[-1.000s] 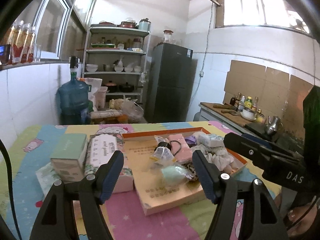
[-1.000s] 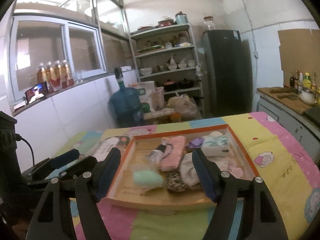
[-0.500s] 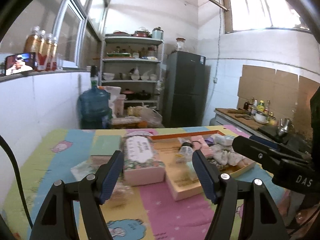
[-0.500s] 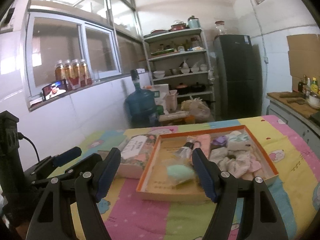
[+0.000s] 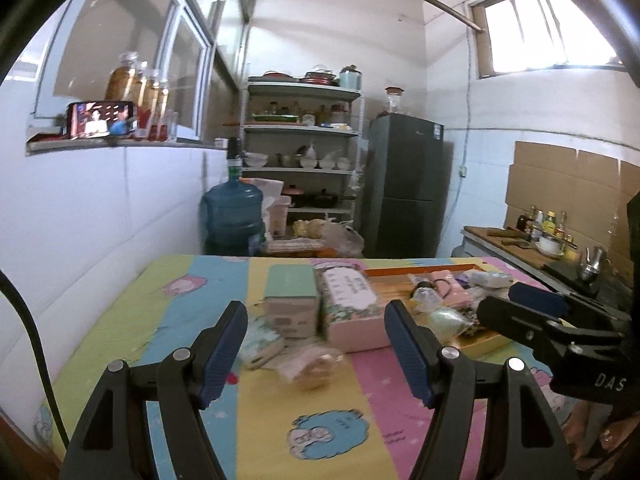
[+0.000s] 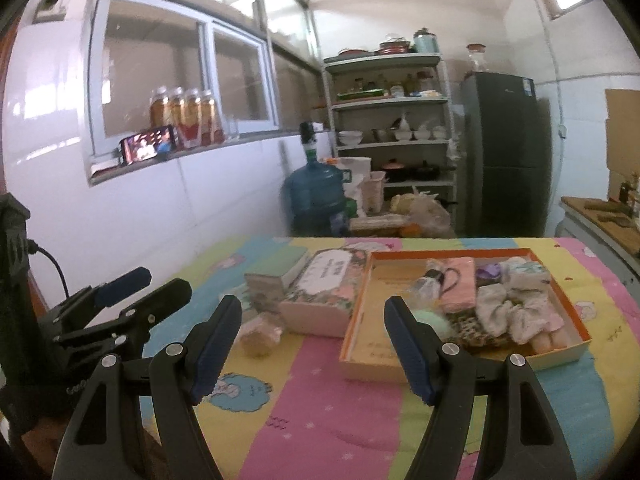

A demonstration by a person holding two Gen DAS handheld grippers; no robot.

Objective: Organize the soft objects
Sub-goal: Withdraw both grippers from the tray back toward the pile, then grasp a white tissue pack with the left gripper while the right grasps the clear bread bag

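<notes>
Left wrist view: my left gripper [image 5: 316, 344] is open and empty, above the near part of the patterned table cover [image 5: 168, 320]. A second ago it faced the orange-rimmed tray [image 5: 486, 342] head-on; now the tray lies off to the right, and the floral tissue box [image 5: 352, 304], the green-topped box [image 5: 291, 298] and two loose wrapped soft items [image 5: 314, 364] lie ahead. I judge these loose items to be the next pickup.

Right wrist view: my right gripper [image 6: 312, 344] is likewise open and holds nothing. It has drawn back from the tray [image 6: 576, 318], which now shows whole on the right, with the green puff [image 6: 430, 318], pink pouch [image 6: 460, 284] and pale cloth pieces [image 6: 516, 304] inside. A tan wrapped item [image 6: 260, 338] lies outside it on the cover, near the tissue box; sorting appears unfinished.
</notes>
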